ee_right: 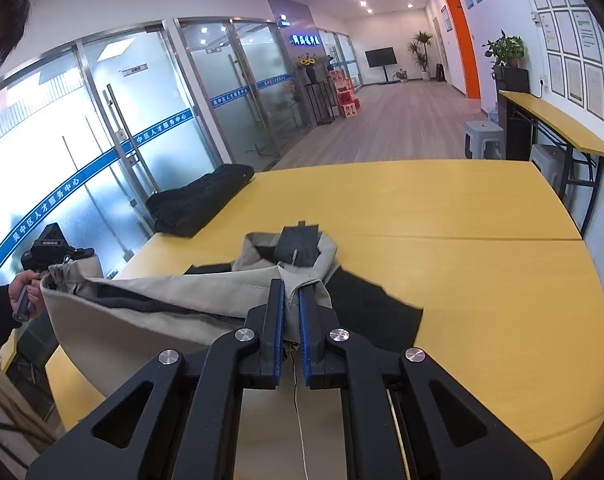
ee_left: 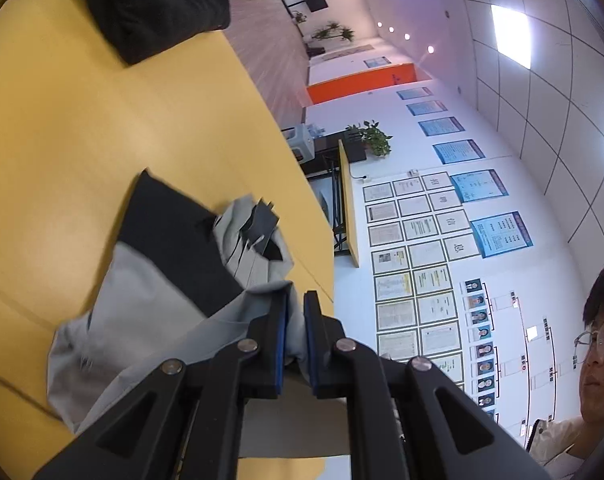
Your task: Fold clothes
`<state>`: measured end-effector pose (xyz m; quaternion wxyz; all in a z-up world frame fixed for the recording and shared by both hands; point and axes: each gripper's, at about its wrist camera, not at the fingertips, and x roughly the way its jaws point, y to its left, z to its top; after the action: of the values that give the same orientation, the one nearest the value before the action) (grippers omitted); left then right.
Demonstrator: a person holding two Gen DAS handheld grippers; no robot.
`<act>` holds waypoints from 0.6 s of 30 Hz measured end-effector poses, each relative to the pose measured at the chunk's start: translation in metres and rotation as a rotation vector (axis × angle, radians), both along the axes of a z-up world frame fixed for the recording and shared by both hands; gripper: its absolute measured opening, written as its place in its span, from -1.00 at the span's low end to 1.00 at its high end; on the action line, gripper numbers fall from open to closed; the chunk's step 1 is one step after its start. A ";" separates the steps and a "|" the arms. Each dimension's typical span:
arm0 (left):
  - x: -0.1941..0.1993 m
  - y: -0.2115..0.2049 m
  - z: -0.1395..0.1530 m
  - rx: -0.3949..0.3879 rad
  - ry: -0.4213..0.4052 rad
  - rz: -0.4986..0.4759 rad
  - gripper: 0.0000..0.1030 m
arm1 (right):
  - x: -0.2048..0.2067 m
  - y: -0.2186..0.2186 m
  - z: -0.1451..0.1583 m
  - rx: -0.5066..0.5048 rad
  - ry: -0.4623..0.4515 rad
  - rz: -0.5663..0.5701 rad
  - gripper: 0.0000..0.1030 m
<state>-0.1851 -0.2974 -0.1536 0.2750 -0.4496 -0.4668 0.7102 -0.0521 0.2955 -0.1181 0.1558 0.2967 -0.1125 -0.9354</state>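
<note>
The right tool (ee_right: 290, 286) is closed on the jacket (ee_right: 150, 312), pinching a seam near its collar. The left tool (ee_left: 296, 298) is likewise clamped on a grey fold of it. The jacket hangs lifted between them, its far part lying on the yellow table (ee_right: 481, 248). A black garment (ee_right: 200, 202) lies well apart at the table's far corner.

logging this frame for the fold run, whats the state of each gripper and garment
left gripper: shut on the grey and black garment
right gripper: shut on the same garment's edge
grey and black garment: unfolded, partly lifted off the yellow table, stretched between the grippers
black garment: bunched at the table's far corner, untouched
</note>
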 end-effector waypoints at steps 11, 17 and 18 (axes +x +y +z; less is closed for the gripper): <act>-0.125 0.043 -0.076 -0.094 0.003 0.042 -0.83 | -0.112 0.058 -0.092 -0.052 -0.043 -0.044 -0.89; -0.169 0.070 -0.127 -0.156 -0.019 0.016 -0.83 | -0.151 0.074 -0.149 -0.045 -0.134 -0.043 -0.89; -0.173 0.069 -0.132 -0.163 -0.021 0.020 -0.83 | -0.154 0.077 -0.154 -0.048 -0.141 -0.047 -0.89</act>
<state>-0.3583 -0.2284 -0.2858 0.2254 -0.4731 -0.4149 0.7438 -0.2061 0.3724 -0.2719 0.1327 0.3551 -0.1527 -0.9127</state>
